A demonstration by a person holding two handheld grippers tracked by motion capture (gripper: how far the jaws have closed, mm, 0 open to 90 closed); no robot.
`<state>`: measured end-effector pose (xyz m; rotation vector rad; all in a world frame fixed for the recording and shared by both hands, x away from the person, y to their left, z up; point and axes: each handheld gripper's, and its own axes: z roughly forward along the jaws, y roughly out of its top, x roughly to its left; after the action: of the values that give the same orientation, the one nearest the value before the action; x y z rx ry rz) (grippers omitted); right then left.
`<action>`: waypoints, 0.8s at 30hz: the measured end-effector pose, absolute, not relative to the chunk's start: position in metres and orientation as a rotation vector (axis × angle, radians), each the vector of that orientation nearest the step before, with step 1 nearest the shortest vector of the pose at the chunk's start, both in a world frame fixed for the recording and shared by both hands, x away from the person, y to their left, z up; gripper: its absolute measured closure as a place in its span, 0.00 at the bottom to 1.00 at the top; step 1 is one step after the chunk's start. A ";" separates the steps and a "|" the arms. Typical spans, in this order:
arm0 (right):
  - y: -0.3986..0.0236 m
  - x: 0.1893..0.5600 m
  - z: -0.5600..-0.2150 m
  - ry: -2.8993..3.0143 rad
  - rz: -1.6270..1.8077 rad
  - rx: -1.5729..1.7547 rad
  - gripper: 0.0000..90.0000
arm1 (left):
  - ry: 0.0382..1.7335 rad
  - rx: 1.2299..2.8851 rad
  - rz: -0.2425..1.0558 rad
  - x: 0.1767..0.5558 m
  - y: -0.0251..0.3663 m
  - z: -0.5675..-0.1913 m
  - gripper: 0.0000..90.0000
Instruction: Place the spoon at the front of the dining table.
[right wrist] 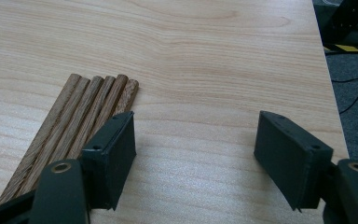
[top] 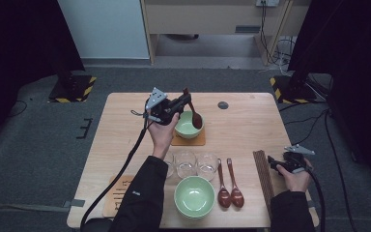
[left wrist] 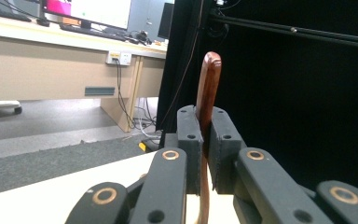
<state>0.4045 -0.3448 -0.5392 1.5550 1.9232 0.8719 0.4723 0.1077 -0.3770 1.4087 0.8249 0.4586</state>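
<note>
One wooden table [top: 251, 121] carries everything. Left gripper [top: 186, 100] is held up over the far middle of the table, jaws clamped together on the handle of a dark red-brown spoon [top: 194, 117]; left gripper view shows the handle [left wrist: 208, 88] pinched between the two pads and sticking up past them. Spoon bowl hangs at the far green bowl [top: 187, 126], whether it touches the bowl I cannot tell. That bowl sits on a brown square mat [top: 201, 141]. Near green bowl [top: 193, 195] stands at the front edge, bigger in view. Three clear glasses [top: 185, 163] stand in a row between the two bowls. Right gripper [top: 272, 163] is low at the right front, jaws apart with nothing between them; right gripper view shows bare tabletop between the pads [right wrist: 113, 149]. Bundle of wooden sticks [top: 263, 176] lies just beside its left jaw, touching or not unclear. Two more spoons [top: 229, 186] lie side by side right of the near bowl.
</note>
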 end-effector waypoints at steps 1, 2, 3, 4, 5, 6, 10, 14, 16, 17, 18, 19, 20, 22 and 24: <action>-0.345 0.405 -0.539 1.924 0.871 1.554 0.32 | 0.828 1.405 0.458 0.473 0.109 -0.377 0.94; -0.345 0.405 -0.539 1.923 0.871 1.555 0.32 | 0.831 1.401 0.460 0.475 0.110 -0.377 0.94; -0.345 0.405 -0.539 1.923 0.870 1.556 0.31 | 0.834 1.403 0.464 0.476 0.110 -0.377 0.94; -0.345 0.405 -0.539 1.922 0.869 1.558 0.31 | 0.837 1.403 0.468 0.477 0.111 -0.378 0.94; -0.345 0.405 -0.539 1.922 0.870 1.558 0.31 | 0.840 1.404 0.471 0.478 0.112 -0.379 0.94; -0.345 0.405 -0.539 1.922 0.871 1.558 0.31 | 0.843 1.403 0.470 0.479 0.112 -0.379 0.94; -0.345 0.405 -0.539 1.922 0.871 1.559 0.30 | 0.851 1.405 0.479 0.483 0.113 -0.382 0.94; -0.345 0.405 -0.540 1.922 0.871 1.559 0.30 | 0.857 1.408 0.499 0.486 0.113 -0.386 0.94; -0.345 0.405 -0.540 1.922 0.872 1.559 0.30 | 0.857 1.408 0.502 0.488 0.113 -0.388 0.94; -0.345 0.405 -0.540 1.923 0.872 1.558 0.29 | 0.859 1.407 0.512 0.489 0.113 -0.389 0.94; -0.345 0.405 -0.540 1.923 0.871 1.558 0.29 | 0.862 1.412 0.507 0.490 0.113 -0.390 0.94; -0.345 0.405 -0.540 1.923 0.871 1.559 0.29 | 0.867 1.416 0.511 0.491 0.113 -0.391 0.94; -0.345 0.405 -0.540 1.923 0.871 1.559 0.29 | 0.875 1.418 0.518 0.492 0.113 -0.392 0.94; -0.345 0.405 -0.540 1.922 0.869 1.561 0.29 | 0.887 1.424 0.517 0.495 0.114 -0.395 0.94; -0.345 0.406 -0.540 1.923 0.869 1.562 0.28 | 0.892 1.431 0.518 0.496 0.114 -0.397 0.94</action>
<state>0.4056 -0.3455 -0.5396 1.5617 1.9228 0.8687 0.4964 0.1138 -0.3971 1.4312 0.8924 0.5180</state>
